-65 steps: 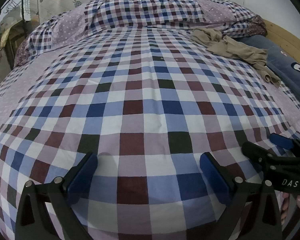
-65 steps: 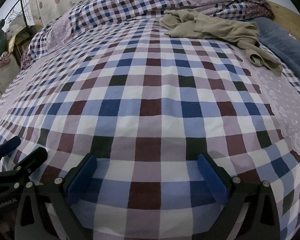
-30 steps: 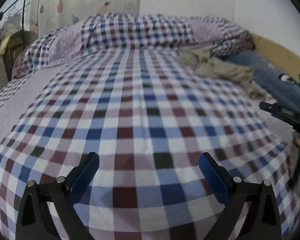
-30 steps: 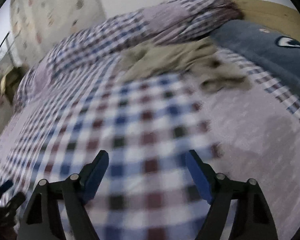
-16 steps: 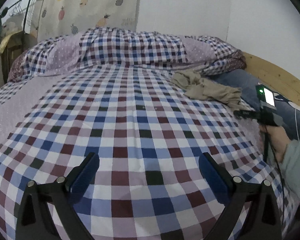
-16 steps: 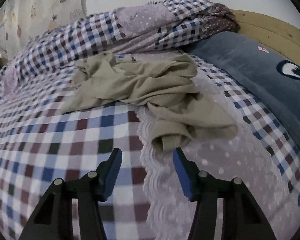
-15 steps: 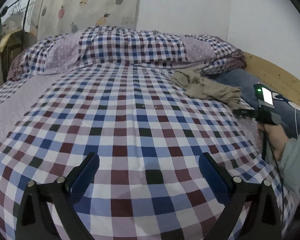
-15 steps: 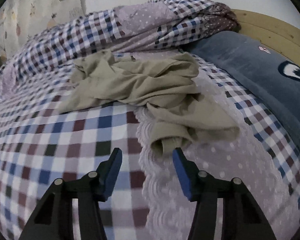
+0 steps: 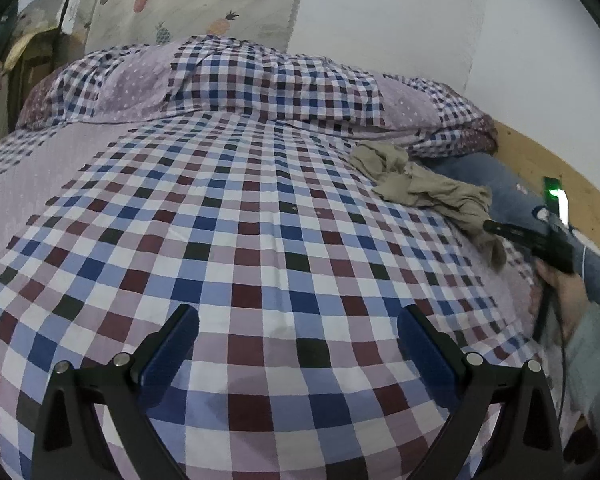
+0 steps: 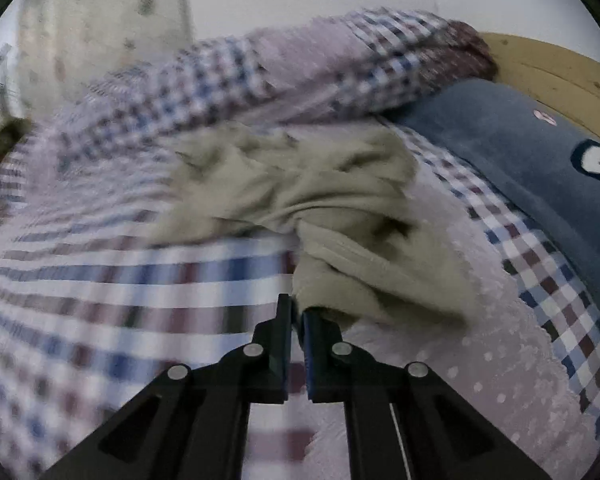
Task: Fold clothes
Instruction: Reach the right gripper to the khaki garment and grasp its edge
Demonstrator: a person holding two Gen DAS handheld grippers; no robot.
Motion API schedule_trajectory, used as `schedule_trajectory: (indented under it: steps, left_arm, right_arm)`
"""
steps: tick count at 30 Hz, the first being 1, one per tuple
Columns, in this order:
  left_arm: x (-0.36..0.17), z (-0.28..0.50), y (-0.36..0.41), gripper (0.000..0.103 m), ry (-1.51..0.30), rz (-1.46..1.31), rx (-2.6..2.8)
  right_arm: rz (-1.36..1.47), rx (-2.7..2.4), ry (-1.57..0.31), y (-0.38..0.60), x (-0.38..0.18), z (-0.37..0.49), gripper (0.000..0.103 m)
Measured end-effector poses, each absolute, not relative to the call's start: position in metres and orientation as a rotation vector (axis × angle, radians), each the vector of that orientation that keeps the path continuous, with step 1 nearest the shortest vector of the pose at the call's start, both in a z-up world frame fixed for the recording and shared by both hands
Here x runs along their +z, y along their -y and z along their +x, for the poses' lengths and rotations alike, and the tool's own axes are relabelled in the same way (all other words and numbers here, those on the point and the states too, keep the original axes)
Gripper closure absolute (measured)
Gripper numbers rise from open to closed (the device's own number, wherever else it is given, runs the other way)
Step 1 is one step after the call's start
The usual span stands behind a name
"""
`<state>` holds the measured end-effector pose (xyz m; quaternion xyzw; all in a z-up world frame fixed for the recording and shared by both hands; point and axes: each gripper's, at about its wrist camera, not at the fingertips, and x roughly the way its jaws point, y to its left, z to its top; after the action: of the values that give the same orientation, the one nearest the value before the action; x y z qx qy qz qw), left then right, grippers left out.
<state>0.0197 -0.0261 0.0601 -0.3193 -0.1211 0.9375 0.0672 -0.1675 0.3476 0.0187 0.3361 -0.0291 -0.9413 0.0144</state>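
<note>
A crumpled beige garment (image 9: pixel 424 188) lies at the far right of the checked bed cover (image 9: pixel 260 240). In the right wrist view the garment (image 10: pixel 320 200) fills the middle, and my right gripper (image 10: pixel 298 312) is shut on its near edge. In the left wrist view the right gripper (image 9: pixel 500 228) shows at the garment's near end, held by a hand. My left gripper (image 9: pixel 296 340) is open and empty, low over the near part of the bed.
A folded checked duvet (image 9: pixel 260 80) lies along the head of the bed. A dark blue pillow (image 10: pixel 540 152) rests against the wooden bed frame (image 10: pixel 560 76) on the right. A pineapple-print curtain (image 9: pixel 188 4) hangs behind.
My right gripper has closed its half-open jaws on the beige garment's near edge. The left gripper stays open, its view tilted slightly up.
</note>
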Motion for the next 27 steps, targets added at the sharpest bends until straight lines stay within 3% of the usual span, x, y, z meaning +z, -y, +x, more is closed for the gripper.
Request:
schedule_trajectory:
  steps: [10,15,18,20,23,27]
  left_arm:
    - [0.066,0.019,0.061,0.002,0.633,-0.937,2.780]
    - [0.058,0.015,0.094,0.004,0.845,-1.001,2.760]
    - [0.052,0.012,0.106,0.004,0.926,-1.024,2.740]
    - [0.048,0.010,0.106,0.004,0.942,-1.022,2.712]
    - [0.041,0.005,0.097,0.004,0.933,-1.043,2.664]
    - [0.029,-0.001,0.086,0.004,0.920,-1.092,2.597]
  right_arm:
    - [0.747,-2.515,0.068,-0.214,0.111,-0.015,0.100]
    - [0.830,-2.243,-0.048,-0.128,0.101,0.026,0.095]
    - [0.876,-2.254,-0.123,-0.118,0.082,0.040,0.078]
    - [0.873,-2.256,-0.083,-0.130,0.079,0.045,0.052]
    - [0.843,-2.361,-0.012,-0.163,0.077,0.048,0.043]
    - [0.864,-2.450,0.098,-0.190,0.065,0.037,0.043]
